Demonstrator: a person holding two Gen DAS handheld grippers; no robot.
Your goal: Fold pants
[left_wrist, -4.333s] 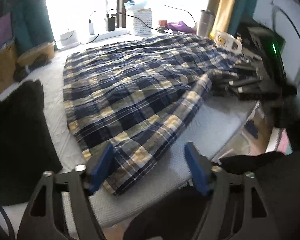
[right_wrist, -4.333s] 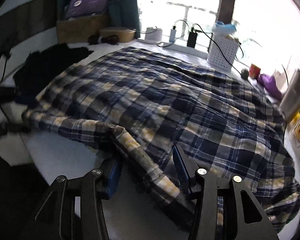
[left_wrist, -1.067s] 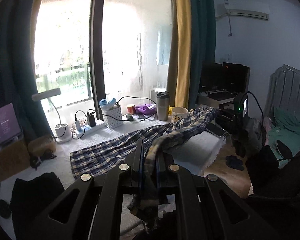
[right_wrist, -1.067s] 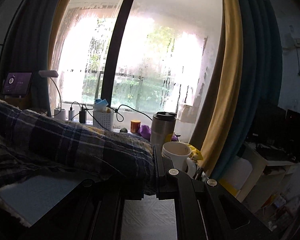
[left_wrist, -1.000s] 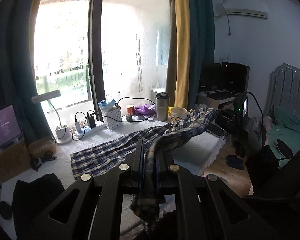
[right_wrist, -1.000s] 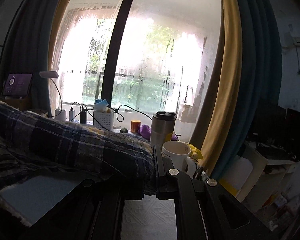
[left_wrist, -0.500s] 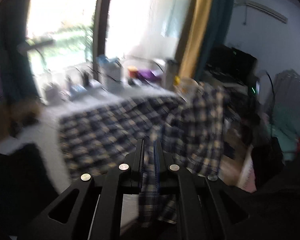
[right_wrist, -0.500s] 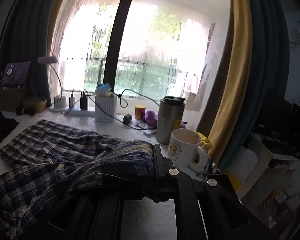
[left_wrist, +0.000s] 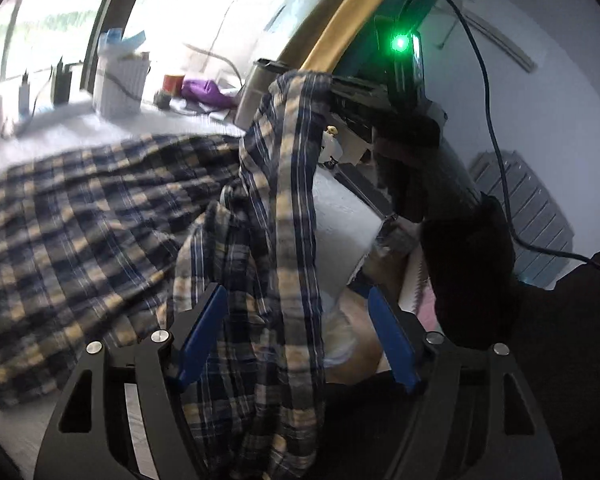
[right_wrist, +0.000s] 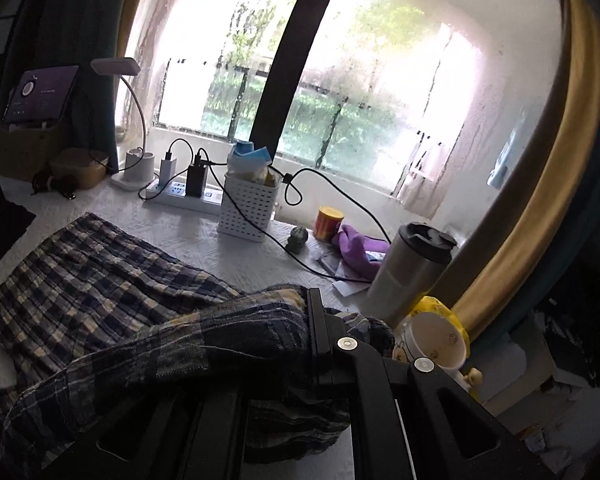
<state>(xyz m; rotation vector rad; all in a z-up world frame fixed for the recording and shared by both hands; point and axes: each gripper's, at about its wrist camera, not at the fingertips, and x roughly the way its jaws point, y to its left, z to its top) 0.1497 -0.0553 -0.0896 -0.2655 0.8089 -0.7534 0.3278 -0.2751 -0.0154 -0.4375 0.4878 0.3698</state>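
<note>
Left gripper (left_wrist: 296,328): jaws wide apart, have just been opening. A band of the plaid pants (left_wrist: 100,224) hangs between the blue pads (left_wrist: 202,332) but neither pad presses it; cloth drapes loose across the gap, nearer the left pad. Whether it brushes that pad is unclear because of blur.

Right gripper (right_wrist: 312,320): jaws fully closed, pinching a bunched edge of the pants (right_wrist: 100,280). Fabric wraps over and under the closed fingers and trails off to the left of the frame. In the left wrist view this gripper shows top right with a green light, holding the cloth's high end up.

Pants: most of the garment lies flat on the white table (right_wrist: 188,236), spread toward the left side in both views. One long strip rises from the table to the right gripper, then falls toward the left gripper. In the left view, that strip's long axis runs from upper right down to lower centre. The flat part runs roughly parallel to the window side of the table.

Near the raised end: steel tumbler (right_wrist: 412,268), white mug (right_wrist: 436,340), purple cloth (right_wrist: 356,252), white basket (right_wrist: 248,208), all apart from the flat fabric.
</note>
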